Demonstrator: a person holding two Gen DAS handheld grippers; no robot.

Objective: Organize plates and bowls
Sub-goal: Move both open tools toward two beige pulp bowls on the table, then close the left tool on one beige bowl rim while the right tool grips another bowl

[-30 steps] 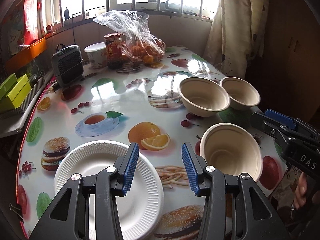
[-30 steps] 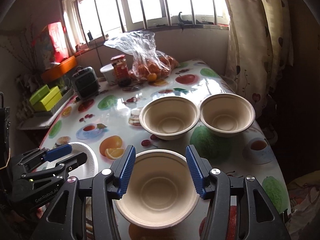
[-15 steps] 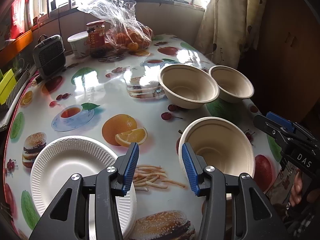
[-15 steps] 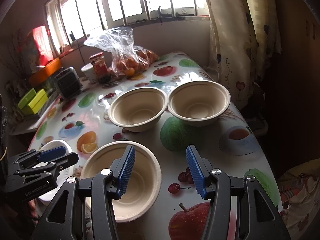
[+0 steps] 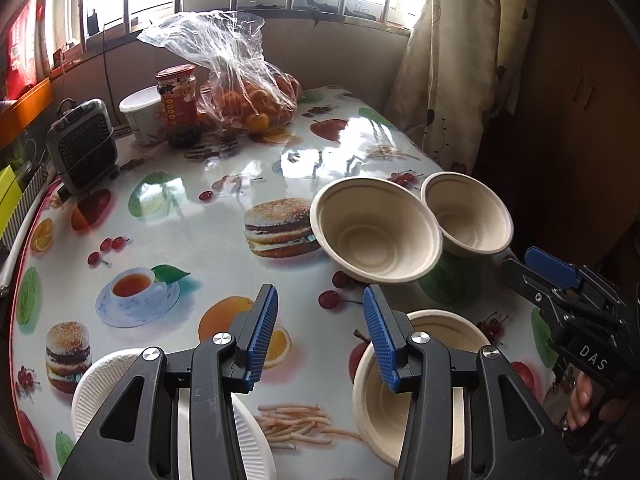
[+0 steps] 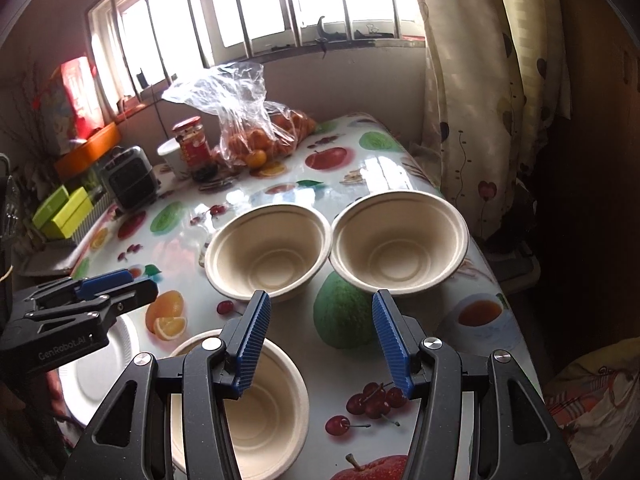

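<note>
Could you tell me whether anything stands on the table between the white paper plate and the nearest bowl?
Nothing stands there: the left wrist view shows only printed tablecloth, with fries, between the white paper plate and the nearest bowl.

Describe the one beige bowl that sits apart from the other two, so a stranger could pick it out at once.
Start at the table with the fruit-and-burger printed cloth, below the barred window. Two beige bowls sit rim to rim towards its curtain side. The lone bowl lies nearer the front edge, next to the white paper plate, and nothing touches its rim.
</note>
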